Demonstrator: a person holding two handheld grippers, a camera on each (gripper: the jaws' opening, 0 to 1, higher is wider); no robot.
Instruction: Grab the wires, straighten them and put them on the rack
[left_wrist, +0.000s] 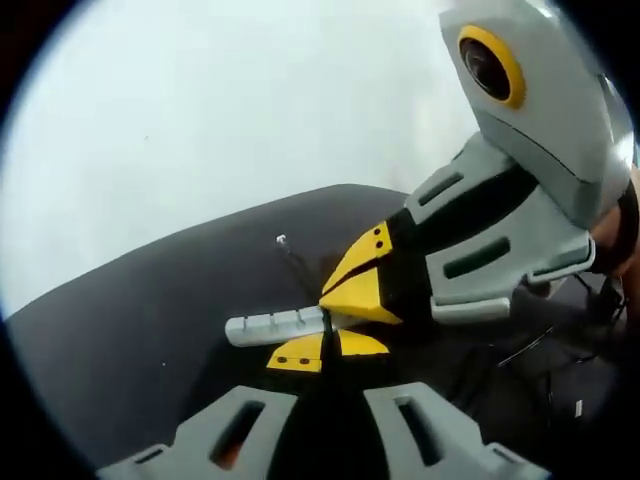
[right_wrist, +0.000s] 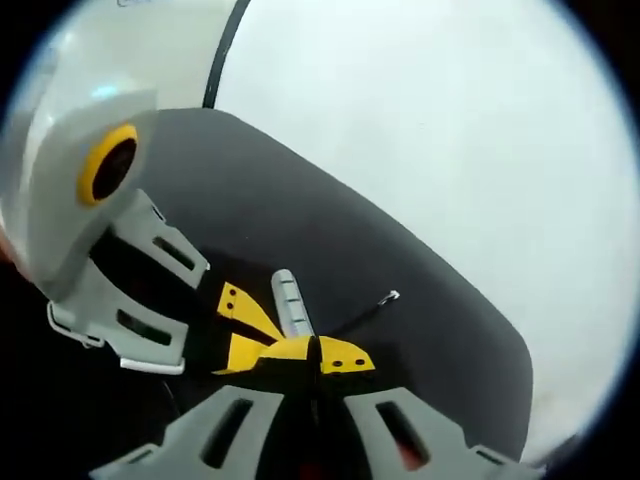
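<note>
In the left gripper view we see the right gripper reaching in from the right, its yellow tips pressed together on a thin black wire just where that wire crosses the small grey notched rack; the wire's free end, with a small metal tip, sticks up past the rack over the dark grey tabletop. The right gripper view gives us the mirror case: the left gripper enters from the left, and both pairs of yellow tips meet, pinched shut on the wire beside the rack. Behind the dark tabletop stands a plain white wall. Both tools lean steeply down, nearly tip to tip.
</note>
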